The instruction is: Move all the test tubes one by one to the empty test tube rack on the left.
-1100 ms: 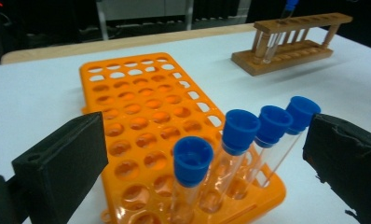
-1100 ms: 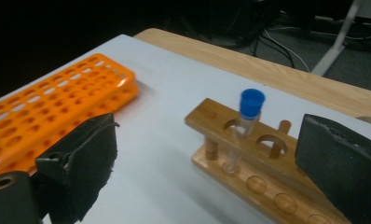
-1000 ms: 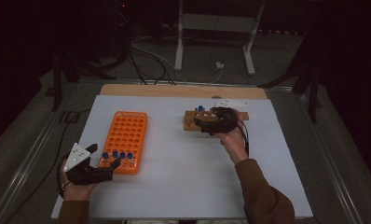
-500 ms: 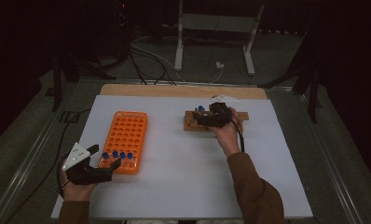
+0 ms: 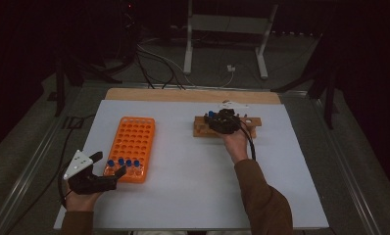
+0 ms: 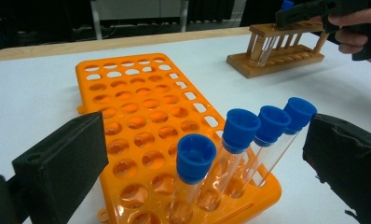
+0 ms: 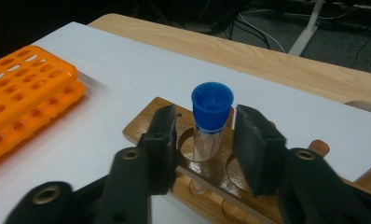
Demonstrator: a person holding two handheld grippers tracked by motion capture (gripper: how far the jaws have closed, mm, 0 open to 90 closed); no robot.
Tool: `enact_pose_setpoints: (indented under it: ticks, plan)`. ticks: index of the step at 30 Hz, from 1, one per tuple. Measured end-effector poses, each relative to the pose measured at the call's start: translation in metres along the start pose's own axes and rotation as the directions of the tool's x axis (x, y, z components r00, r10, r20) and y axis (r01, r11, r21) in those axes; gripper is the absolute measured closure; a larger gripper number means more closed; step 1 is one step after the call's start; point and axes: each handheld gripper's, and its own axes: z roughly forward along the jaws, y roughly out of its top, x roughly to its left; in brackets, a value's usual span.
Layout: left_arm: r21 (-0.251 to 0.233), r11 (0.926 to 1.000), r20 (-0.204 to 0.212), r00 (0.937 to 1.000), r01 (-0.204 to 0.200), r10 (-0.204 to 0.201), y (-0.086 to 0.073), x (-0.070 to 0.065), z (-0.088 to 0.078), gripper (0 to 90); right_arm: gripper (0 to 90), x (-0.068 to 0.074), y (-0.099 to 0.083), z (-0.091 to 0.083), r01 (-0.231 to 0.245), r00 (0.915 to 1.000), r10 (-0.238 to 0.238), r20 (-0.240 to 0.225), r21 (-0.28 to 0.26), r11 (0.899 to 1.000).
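At the wooden rack (image 7: 221,186), far right of the worktop (image 5: 193,196), one blue-capped test tube (image 7: 210,122) stands upright in a hole. Right gripper (image 7: 206,137) has its fingers (image 7: 257,148) either side of the tube w/ a small gap each side; they've just been closing, not yet pressing. Left gripper (image 6: 202,158) sits near the front end of the orange rack (image 6: 141,112), fingers spread wide, gripping nothing; four capped tubes (image 6: 242,135) stand in the rack's near row btw. them.

Table sheet (image 5: 183,196) evenly lit from above, surroundings dark; near jaws blurred, perhaps motion; shadows soft.
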Motion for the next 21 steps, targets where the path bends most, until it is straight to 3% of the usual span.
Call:
enact_pose_setpoints:
  ticks: [9,21]
  plan:
    - [0.0,1.0,-0.005,1.0,0.004,-0.004,-0.0005,0.0004,0.0,0.5,75.0,0.005,-0.0002,0.002,0.027,0.9996,-0.027,0.009,0.004,1.0]
    - [0.001,1.0,-0.009,1.0,0.001,-0.001,-0.0009,-0.0002,0.0002,0.5,77.2,0.0067,0.0004,0.003,0.032,0.9992,-0.032,0.024,0.005,0.999]
